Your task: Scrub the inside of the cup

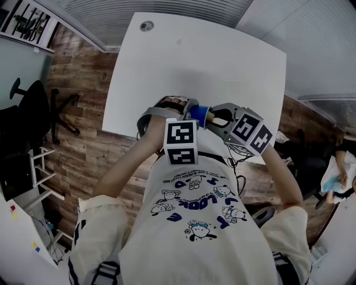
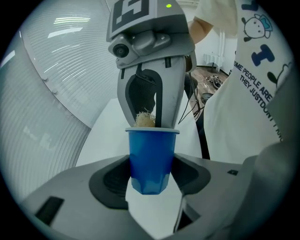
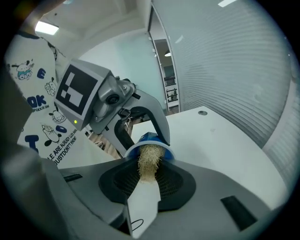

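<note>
Over table (image 1: 194,61), left gripper (image 2: 151,177) clamps cup (image 2: 152,150).

A white table (image 1: 222,72) fills the upper middle of the head view, with a grommet (image 1: 147,25) near its far edge. Wood-plank floor (image 1: 78,72) runs beneath it — a black office chair (image 1: 30,108) at left, white shelving (image 1: 41,167) below that. Ribbed wall panels (image 1: 167,11) line the top; a ceiling light (image 3: 46,28) glows upper left in the right gripper view.
</note>
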`<state>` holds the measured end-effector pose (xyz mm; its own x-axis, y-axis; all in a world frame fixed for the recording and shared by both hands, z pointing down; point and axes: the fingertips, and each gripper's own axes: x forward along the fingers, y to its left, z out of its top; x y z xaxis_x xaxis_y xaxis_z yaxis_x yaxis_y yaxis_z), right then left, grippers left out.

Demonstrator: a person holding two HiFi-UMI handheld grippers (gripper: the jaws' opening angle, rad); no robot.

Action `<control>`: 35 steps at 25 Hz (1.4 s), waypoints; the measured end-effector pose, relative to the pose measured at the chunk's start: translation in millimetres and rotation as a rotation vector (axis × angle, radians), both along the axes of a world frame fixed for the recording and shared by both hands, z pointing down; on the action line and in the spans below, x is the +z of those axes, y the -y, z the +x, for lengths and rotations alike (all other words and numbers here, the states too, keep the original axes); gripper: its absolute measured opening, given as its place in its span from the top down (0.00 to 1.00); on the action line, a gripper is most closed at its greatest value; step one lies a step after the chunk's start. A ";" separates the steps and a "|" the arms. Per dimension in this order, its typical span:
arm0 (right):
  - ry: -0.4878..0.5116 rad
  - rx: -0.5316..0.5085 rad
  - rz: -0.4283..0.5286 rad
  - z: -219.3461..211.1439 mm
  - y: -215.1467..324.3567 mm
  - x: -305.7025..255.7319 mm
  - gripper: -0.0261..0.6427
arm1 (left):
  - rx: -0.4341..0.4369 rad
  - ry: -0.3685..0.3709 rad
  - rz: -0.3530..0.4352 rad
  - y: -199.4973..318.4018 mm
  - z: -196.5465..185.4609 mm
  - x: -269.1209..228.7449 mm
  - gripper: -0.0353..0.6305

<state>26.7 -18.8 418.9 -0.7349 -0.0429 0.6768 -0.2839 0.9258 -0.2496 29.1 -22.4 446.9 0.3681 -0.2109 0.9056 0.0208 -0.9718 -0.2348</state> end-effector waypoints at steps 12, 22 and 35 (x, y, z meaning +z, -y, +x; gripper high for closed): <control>-0.141 -0.217 0.214 -6.8 -24.6 7.8 0.82 | 0.009 -0.036 -0.220 -27.5 -2.2 11.0 0.50; -0.170 -0.303 0.323 -4.1 -32.0 4.8 0.82 | -0.011 -0.094 -0.373 -40.7 1.9 7.6 0.50; -0.187 -0.450 0.400 -4.8 -46.5 5.7 0.82 | -0.015 -0.149 -0.599 -60.1 3.2 7.1 0.50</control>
<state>21.9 27.7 424.5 -0.6107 -0.0333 0.7912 0.1497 0.9762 0.1566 32.3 37.7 454.0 0.5007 0.3124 0.8073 0.0152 -0.9356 0.3526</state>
